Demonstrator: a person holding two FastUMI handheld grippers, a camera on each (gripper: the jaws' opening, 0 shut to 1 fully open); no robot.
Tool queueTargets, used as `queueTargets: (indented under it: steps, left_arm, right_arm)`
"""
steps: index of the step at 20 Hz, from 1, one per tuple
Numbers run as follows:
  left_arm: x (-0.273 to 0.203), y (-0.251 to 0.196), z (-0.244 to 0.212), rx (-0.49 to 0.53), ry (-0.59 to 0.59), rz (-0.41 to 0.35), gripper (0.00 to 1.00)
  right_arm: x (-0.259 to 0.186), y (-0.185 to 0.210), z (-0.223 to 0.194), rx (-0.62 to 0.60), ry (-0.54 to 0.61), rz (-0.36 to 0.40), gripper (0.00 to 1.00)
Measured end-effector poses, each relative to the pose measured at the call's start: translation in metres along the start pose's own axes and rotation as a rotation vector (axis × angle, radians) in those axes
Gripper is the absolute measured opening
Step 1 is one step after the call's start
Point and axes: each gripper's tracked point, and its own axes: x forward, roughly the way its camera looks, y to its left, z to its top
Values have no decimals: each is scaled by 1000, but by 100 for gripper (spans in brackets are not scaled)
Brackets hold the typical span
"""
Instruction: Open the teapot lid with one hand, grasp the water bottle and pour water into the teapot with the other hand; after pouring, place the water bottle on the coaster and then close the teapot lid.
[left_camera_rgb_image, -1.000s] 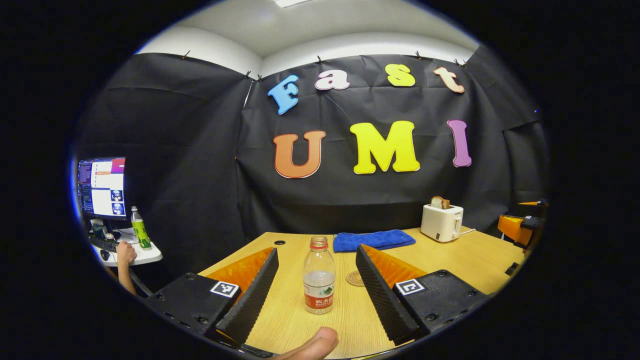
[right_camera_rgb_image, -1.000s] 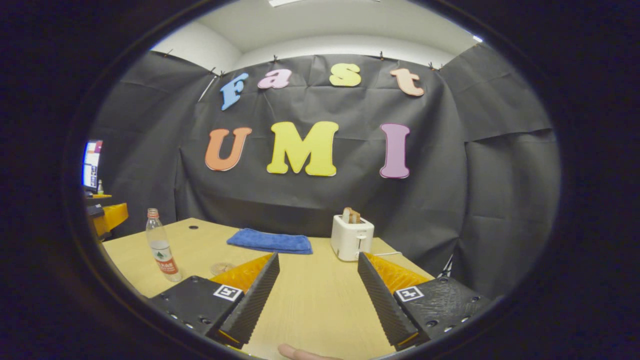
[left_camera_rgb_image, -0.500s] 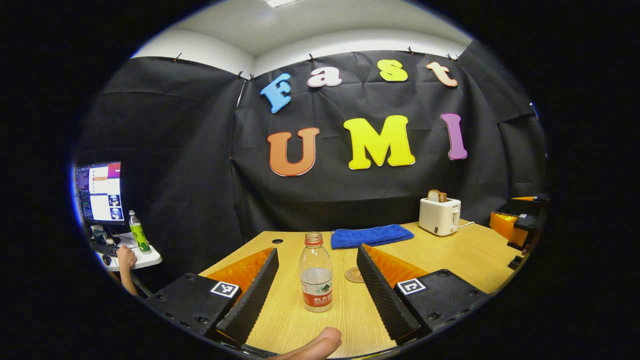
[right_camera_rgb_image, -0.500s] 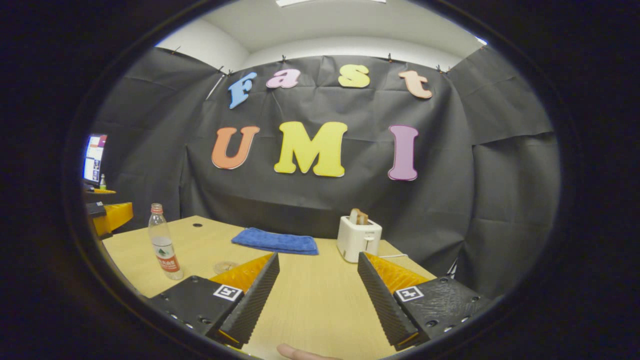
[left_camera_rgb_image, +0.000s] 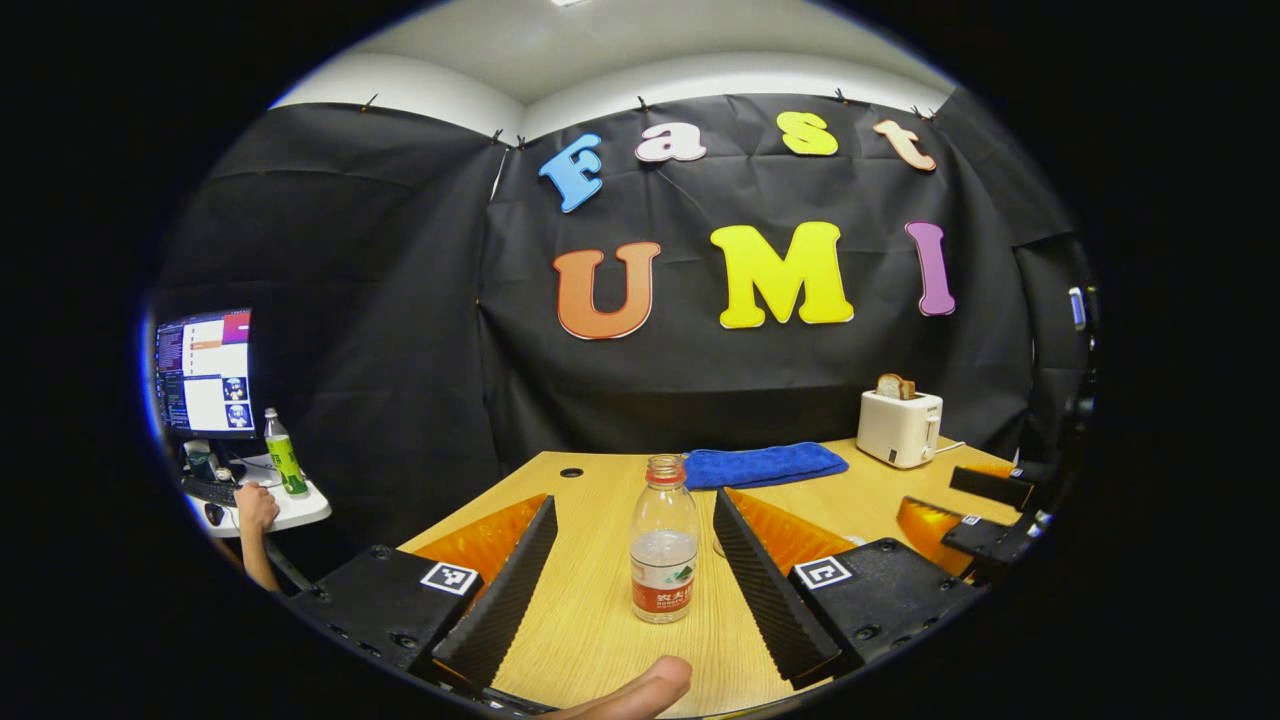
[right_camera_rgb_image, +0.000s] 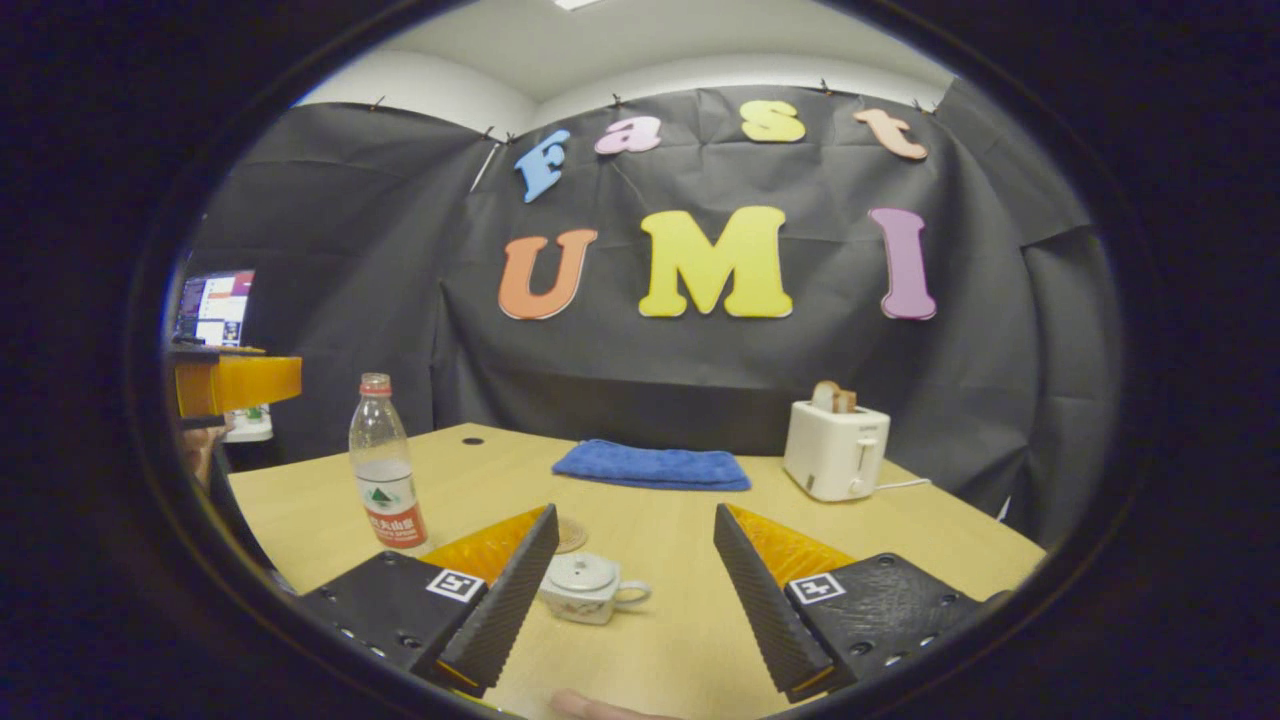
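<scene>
Both grippers are lining up on their targets, so the step in hand looks like the approach. The right gripper (right_camera_rgb_image: 637, 590) stands wide and empty, with the teapot (right_camera_rgb_image: 588, 588) low in the frame's middle, just left of centre between its fingers. To lift the lid (right_camera_rgb_image: 583, 572) cleanly it should come down over the knob, centre on it, and close lightly so the pot does not slide. The left gripper (left_camera_rgb_image: 634, 580) is also wide and empty, the bottle (left_camera_rgb_image: 665, 540) upright between its fingers at lower centre but untouched; it should grip the body near the label, not the neck.

The teapot is small, pale and squat, its handle pointing to frame right, lid seated. The bottle is clear plastic with a red collar and seems uncapped, though the mouth is too small to be sure; it looks about half full. The coaster (right_camera_rgb_image: 570, 534) lies just behind the pot
</scene>
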Motion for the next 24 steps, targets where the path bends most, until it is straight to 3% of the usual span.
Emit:
queueTargets:
  steps: [8,10,11,15,17,19,20,22,23,24]
  left_arm:
    - [8,11,-9,-1,23,4,99]
    - [10,13,-10,-6,26,4,99]
    - [11,13,-11,-7,27,4,99]
    - [16,14,-17,-14,39,2,99]
    - [17,13,-18,-23,40,-7,99]
    - [19,12,-20,-27,45,-10,99]
    - [20,13,-21,-28,45,-12,99]
    - [22,8,-21,-37,40,-28,99]
    - [23,7,-21,-45,36,-41,99]
    - [24,3,-22,-51,36,-56,99]
  right_arm:
    - [51,23,-42,7,100,31,87]
    - [55,27,-50,19,126,32,77]
    - [57,28,-53,23,134,31,65]
    - [63,34,-56,25,141,55,51]
    - [66,37,-58,29,148,61,33]
    - [68,38,-58,23,145,65,22]
    - [69,38,-58,28,141,69,17]
    - [75,34,-58,43,143,70,16]
    - [72,34,-58,49,146,76,2]
    - [72,35,-58,47,149,81,2]
